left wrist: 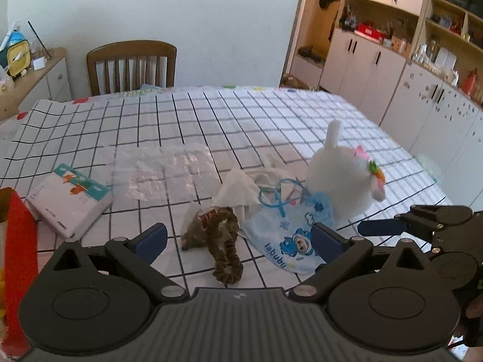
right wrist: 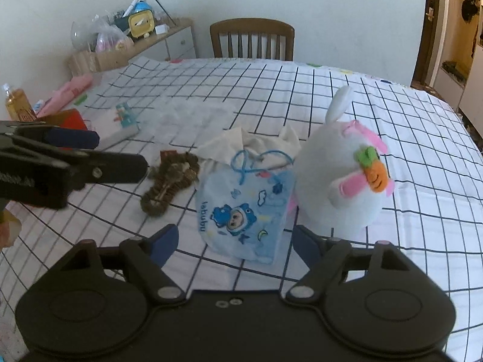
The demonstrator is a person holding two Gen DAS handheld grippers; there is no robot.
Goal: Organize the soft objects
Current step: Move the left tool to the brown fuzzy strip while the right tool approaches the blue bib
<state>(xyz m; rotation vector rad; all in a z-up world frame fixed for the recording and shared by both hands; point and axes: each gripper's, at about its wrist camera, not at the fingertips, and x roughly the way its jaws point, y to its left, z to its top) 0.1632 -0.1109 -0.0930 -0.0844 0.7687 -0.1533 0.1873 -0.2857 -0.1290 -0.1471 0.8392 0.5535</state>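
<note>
Jaws stand wide and empty on both grippers — right gripper (right wrist: pixel 234 242) frames the blue drawstring pouch (right wrist: pixel 246 205), left gripper (left wrist: pixel 240 239) the brown scrunchie (left wrist: pixel 220 235). Beyond sits the white plush (right wrist: pixel 341 178). Approach step, I judge — next, descend and close.

One white plush bunny (right wrist: pixel 341 178) sits right of centre, and there's one blue drawstring bag (right wrist: pixel 247 208) at mid-frame. One brown scrunchie (right wrist: pixel 170 181) lies left of centre, with one crumpled white cloth (right wrist: pixel 223 147) just above the bag. One tissue pack (left wrist: pixel 68 199) shows at the left, one clear plastic sheet (left wrist: pixel 166 169) in the middle, one wooden chair (left wrist: pixel 131 68) up top. Two grippers (left wrist: pixel 240 241) (right wrist: pixel 234 241), both spread wide.
</note>
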